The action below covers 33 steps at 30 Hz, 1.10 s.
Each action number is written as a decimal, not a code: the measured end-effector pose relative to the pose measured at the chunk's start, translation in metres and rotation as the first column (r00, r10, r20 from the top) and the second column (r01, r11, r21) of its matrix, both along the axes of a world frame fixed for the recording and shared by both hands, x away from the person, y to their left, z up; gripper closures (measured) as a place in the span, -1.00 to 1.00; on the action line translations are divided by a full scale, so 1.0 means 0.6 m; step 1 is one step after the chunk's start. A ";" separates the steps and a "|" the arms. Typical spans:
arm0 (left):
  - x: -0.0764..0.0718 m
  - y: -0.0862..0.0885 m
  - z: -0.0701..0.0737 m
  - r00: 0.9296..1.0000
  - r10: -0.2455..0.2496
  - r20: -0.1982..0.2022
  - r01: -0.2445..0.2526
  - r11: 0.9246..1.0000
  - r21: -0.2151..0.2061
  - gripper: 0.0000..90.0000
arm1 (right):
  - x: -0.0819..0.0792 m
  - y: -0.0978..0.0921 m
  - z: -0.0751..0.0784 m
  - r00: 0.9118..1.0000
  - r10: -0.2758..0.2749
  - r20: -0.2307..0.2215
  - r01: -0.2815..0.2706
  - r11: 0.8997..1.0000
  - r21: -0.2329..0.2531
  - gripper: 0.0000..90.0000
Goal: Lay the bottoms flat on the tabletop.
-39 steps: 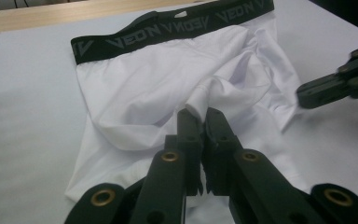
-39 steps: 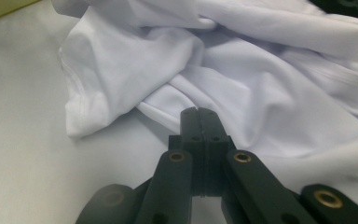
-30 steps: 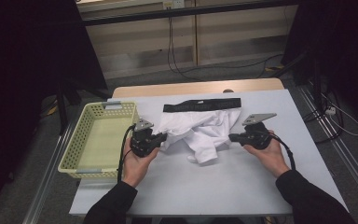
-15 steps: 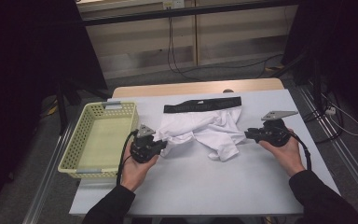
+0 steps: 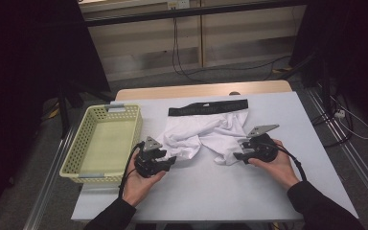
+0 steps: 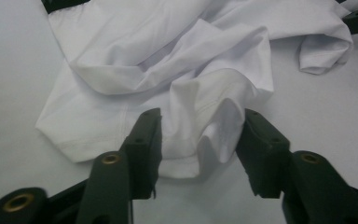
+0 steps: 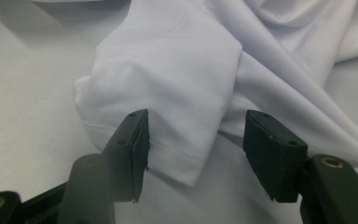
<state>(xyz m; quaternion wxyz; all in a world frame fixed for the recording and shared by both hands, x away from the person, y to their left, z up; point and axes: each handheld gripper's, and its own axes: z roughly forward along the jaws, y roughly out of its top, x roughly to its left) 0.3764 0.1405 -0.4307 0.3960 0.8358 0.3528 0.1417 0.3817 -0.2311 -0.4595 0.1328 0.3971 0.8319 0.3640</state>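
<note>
White shorts (image 5: 206, 134) lie crumpled just right of the yellow basket (image 5: 103, 141), left gripper (image 5: 168, 161) and right gripper (image 5: 238, 150) both with jaws apart straddling a leg hem each, so grasp step; next, probably pinch both hems.

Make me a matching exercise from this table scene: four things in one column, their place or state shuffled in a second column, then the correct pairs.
Things
1. basket
2. waistband
3. left tool
4. right tool

Places or states
A. black strip along the far edge of the white shorts
B. open, at the shorts' right leg hem
C. yellow, on the table's left side
D. open, at the shorts' left leg hem

Pairs: 1-C, 2-A, 3-D, 4-B
</note>
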 end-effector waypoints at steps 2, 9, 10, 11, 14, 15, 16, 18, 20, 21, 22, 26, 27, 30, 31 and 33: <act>0.001 0.000 0.000 1.000 0.003 0.003 -0.003 1.000 -0.001 0.00 | 0.004 0.006 -0.006 1.000 0.007 -0.003 -0.007 1.000 -0.003 -0.07; -0.002 0.006 0.011 0.999 -0.007 0.038 0.008 0.999 -0.039 -0.23 | 0.001 0.020 -0.003 0.999 0.050 0.005 -0.050 0.999 0.009 0.67; -0.001 0.009 0.013 0.999 0.000 0.039 0.002 0.999 -0.049 -0.26 | -0.001 0.019 0.001 0.999 0.045 0.014 -0.045 0.999 0.015 0.77; 0.001 0.013 0.016 0.999 0.010 0.042 -0.008 0.999 -0.052 -0.27 | -0.002 0.016 0.006 0.999 0.041 0.019 -0.041 0.999 0.035 0.82; 0.006 0.023 0.019 0.998 0.037 0.041 -0.034 0.997 -0.067 -0.29 | -0.007 0.011 0.022 0.998 0.041 0.038 -0.043 0.997 0.064 0.89; 0.008 0.026 0.019 0.998 0.047 0.040 -0.044 0.997 -0.067 -0.29 | -0.009 0.011 0.026 0.998 0.041 0.046 -0.045 0.996 0.072 0.90; 0.010 0.027 0.017 0.998 0.057 0.035 -0.055 0.996 -0.066 -0.29 | -0.010 0.011 0.031 0.998 0.039 0.053 -0.043 0.996 0.077 0.90; 0.012 0.026 0.013 0.998 0.060 0.027 -0.058 0.997 -0.055 -0.29 | -0.012 0.011 0.042 0.997 0.031 0.073 -0.037 0.996 0.083 0.91; 0.014 0.022 0.009 0.998 0.053 0.023 -0.052 0.998 -0.033 -0.29 | -0.012 0.013 0.054 0.995 0.024 0.095 -0.032 0.996 0.087 0.91; 0.014 0.019 0.007 0.999 0.049 0.020 -0.048 0.999 -0.026 -0.29 | -0.012 0.015 0.058 0.995 0.024 0.100 -0.034 0.995 0.096 0.92; 0.015 0.017 0.005 0.999 0.044 0.018 -0.044 0.999 -0.024 -0.29 | -0.011 0.018 0.061 0.994 0.026 0.103 -0.037 0.994 0.104 0.92; 0.015 0.010 0.003 0.999 0.029 0.019 -0.029 1.000 -0.005 -0.29 | -0.002 0.049 0.070 0.992 0.063 0.108 -0.075 0.991 0.113 0.93; 0.015 0.009 0.002 0.999 0.028 0.023 -0.028 1.000 -0.003 -0.29 | 0.001 0.060 0.071 0.991 0.076 0.107 -0.088 0.990 0.113 0.92; 0.015 0.008 0.000 0.999 0.028 0.019 -0.028 1.000 -0.002 -0.29 | 0.011 0.098 0.071 0.988 0.114 0.099 -0.125 0.986 0.107 0.90; 0.015 0.007 0.000 0.999 0.027 0.018 -0.027 1.000 -0.003 -0.29 | 0.015 0.110 0.069 0.988 0.122 0.095 -0.131 0.986 0.103 0.89; 0.015 0.007 0.000 1.000 0.021 0.019 -0.021 1.000 0.007 -0.29 | 0.024 0.132 0.061 0.988 0.133 0.083 -0.141 0.985 0.098 0.86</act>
